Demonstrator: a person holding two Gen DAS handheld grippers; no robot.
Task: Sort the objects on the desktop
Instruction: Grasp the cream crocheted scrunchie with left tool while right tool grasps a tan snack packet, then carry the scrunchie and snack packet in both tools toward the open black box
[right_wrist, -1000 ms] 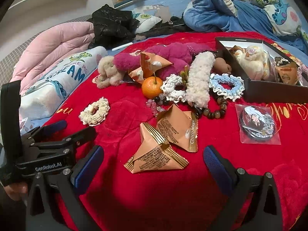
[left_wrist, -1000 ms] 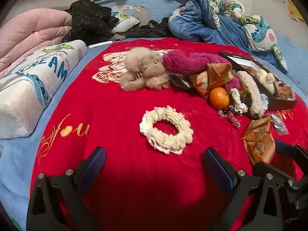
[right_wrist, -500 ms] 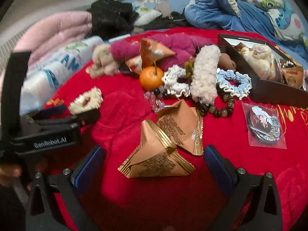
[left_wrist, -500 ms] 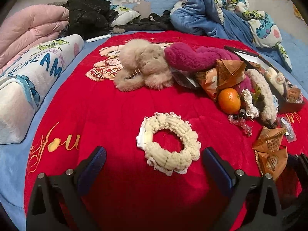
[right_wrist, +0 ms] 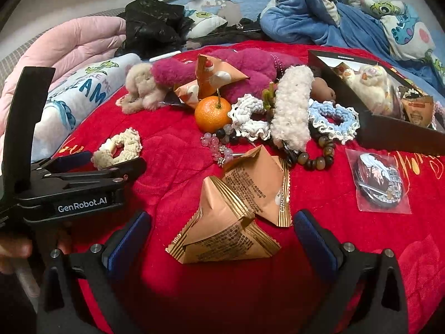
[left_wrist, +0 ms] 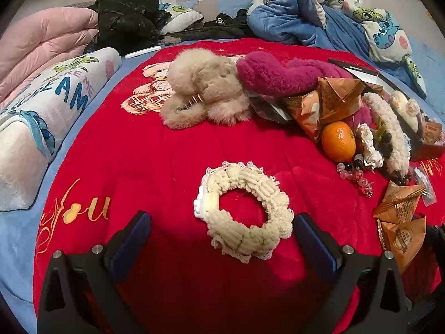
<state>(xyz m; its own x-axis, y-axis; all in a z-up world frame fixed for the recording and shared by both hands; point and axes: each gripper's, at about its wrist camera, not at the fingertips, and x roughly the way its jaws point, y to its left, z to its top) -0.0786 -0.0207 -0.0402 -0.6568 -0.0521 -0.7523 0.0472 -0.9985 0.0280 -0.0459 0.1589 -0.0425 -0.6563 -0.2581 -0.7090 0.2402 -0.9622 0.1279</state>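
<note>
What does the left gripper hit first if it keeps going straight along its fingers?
Most likely the cream scrunchie, which lies on the red blanket between the open fingers of the left gripper. Further along that line sits the beige fluffy toy, though depth is uncertain.

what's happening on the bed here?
A person with a hand-held gripper in each hand is sorting clutter on a red blanket. The left hand-held gripper is open around a cream scrunchie, not gripping it. The right hand-held gripper is open over two snack packets.
</note>
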